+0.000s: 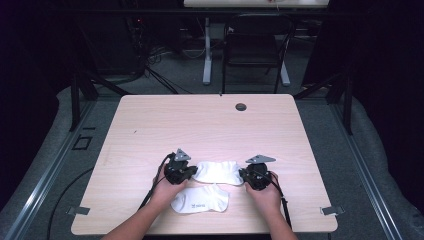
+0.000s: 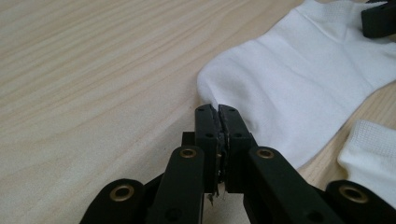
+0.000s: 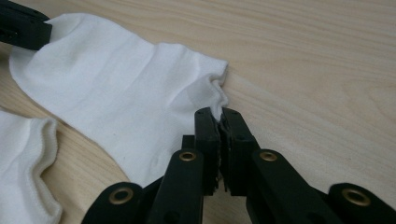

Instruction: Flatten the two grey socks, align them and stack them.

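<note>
Two white ankle socks on a light wood tabletop point(image 1: 150, 120), with a hand-held gripper at each end of the farther one. At left, the left gripper point(image 1: 192, 171) has its jaws pressed together on one end of the far sock point(image 1: 218, 171), pinching a fold of the fabric at the edge, as the left gripper view confirms point(image 2: 217, 111). The far sock lies flat and stretched crosswise between the two hands, near the front of the tabletop. Just in front of it, near but apart, the second sock point(image 1: 200, 200) lies loose, printed side up and touched by neither gripper. At right, the right gripper point(image 1: 246, 175) likewise has its jaws closed on the opposite end of the far sock, nipping its puckered hem point(image 3: 219, 95). By this evidence both grasps are secured; lifting, aligning or laying this sock onto its mate appears not yet begun.
</note>
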Demonstrator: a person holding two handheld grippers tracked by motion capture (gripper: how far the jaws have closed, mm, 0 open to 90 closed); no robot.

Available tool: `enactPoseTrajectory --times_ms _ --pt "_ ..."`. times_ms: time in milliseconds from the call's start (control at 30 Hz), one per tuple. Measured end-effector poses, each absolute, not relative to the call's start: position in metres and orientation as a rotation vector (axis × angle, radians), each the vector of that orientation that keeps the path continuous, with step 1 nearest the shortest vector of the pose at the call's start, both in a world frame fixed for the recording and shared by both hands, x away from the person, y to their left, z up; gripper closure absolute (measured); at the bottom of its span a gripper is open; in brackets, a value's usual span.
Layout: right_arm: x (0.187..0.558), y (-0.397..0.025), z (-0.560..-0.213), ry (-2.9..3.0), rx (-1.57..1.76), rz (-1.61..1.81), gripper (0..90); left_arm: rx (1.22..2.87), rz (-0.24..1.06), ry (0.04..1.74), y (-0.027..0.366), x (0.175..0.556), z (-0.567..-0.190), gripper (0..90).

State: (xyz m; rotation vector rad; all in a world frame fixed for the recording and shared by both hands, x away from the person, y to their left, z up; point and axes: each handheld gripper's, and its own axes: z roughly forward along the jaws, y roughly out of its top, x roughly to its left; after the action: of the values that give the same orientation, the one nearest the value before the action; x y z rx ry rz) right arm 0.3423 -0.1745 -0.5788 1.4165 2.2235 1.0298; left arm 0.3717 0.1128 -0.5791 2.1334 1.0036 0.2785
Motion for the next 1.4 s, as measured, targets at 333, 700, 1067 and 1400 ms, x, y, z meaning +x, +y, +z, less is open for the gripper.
enactPoseTrajectory --times_ms 333,700,1067,1400 --pt "0.344 -0.181 -0.57 2.186 1.468 1.139 86.7 2.091 0.27 1.006 0.115 0.373 -0.571 88.0" --pt "0.336 -0.172 -0.549 2.164 1.364 1.157 86.7 2.048 0.286 0.997 0.123 0.368 -0.557 88.0" --pt "0.33 -0.163 -0.538 2.182 1.322 1.198 86.7 2.033 0.307 0.981 0.135 0.357 -0.544 88.0" --pt "0.318 -0.154 -0.526 2.238 1.283 1.193 86.7 2.015 0.314 0.96 0.152 0.337 -0.528 88.0"
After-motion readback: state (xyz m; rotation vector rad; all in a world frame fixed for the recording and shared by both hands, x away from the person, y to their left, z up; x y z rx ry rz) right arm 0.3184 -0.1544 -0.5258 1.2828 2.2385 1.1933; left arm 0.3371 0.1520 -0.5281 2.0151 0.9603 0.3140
